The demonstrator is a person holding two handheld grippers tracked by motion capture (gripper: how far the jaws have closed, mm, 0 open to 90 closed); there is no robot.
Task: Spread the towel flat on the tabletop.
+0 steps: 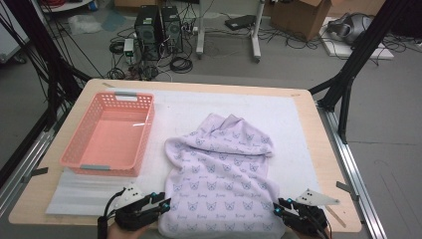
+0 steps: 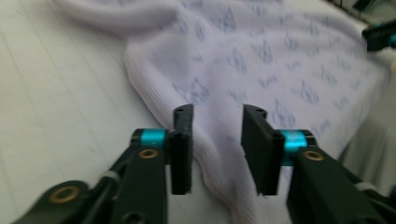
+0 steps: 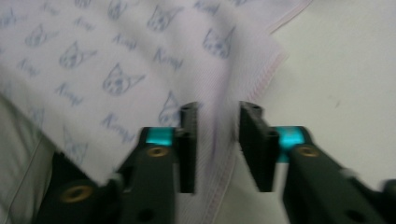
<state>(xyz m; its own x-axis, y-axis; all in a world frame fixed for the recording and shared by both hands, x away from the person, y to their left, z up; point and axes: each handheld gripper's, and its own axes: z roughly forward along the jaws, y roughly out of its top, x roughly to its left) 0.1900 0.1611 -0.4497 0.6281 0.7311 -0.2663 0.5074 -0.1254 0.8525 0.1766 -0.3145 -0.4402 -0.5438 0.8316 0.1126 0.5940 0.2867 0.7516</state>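
High view, cloth: your lilac cat-print cloth [image 1: 221, 174] lies rumpled on the white mat [image 1: 278, 119] of the table [image 1: 326, 149], its near edge hanging over the table's front.
High view, tongs: your left tongs [image 1: 166, 201] sit at the cloth's near left edge, your right tongs [image 1: 275, 208] at its near right edge.
High view, basket: the pink basket [image 1: 79, 144] stands left of the cloth, apart from it.
Left gripper view: your left tongs [image 2: 217, 140] are spread, the cloth's [image 2: 261, 60] ribbed edge running between the jaws, not pinched.
Right gripper view: your right tongs [image 3: 217, 140] are spread, the cloth's [image 3: 116, 56] pink-stitched hem between the jaws, unpinched.
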